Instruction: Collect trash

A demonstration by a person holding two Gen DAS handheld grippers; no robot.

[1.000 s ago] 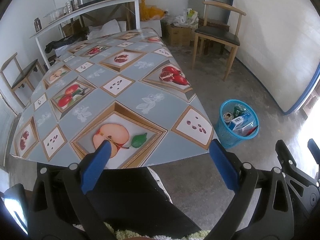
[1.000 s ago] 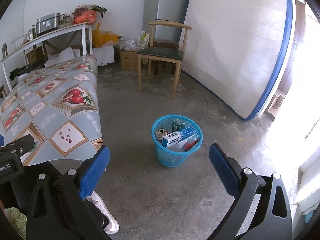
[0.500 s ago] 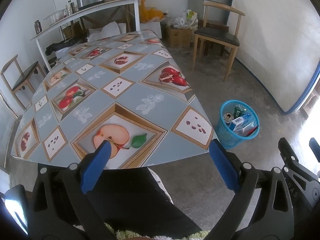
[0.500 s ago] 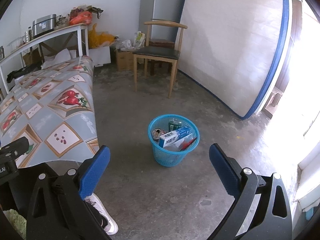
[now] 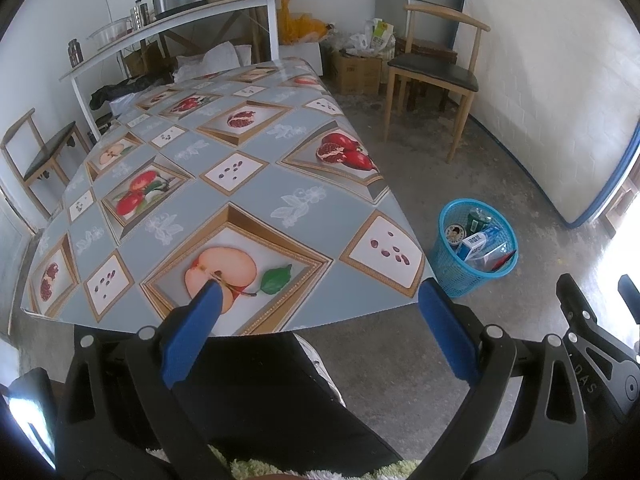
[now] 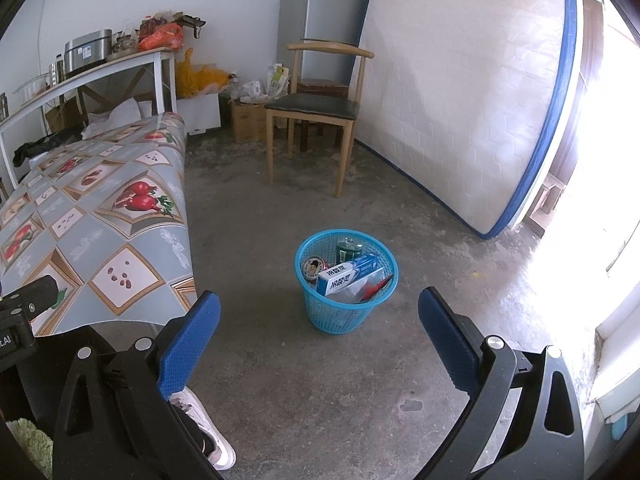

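Concrete floor covered the room, with a long table under a fruit-print cloth on your left and a white mattress leaning against the wall on your right. You held the left gripper above the near end of the table, its blue fingers spread wide apart and holding nothing. You held the right gripper over the floor, its fingers likewise wide apart and empty. A blue basket stood on the floor just beside the table's near right corner, in line with the gap of the right gripper. Inside it lay a toothpaste box, a can, a green can and a red item. A wooden chair stood beyond the basket, well apart from it. Your shoe showed under the right gripper.
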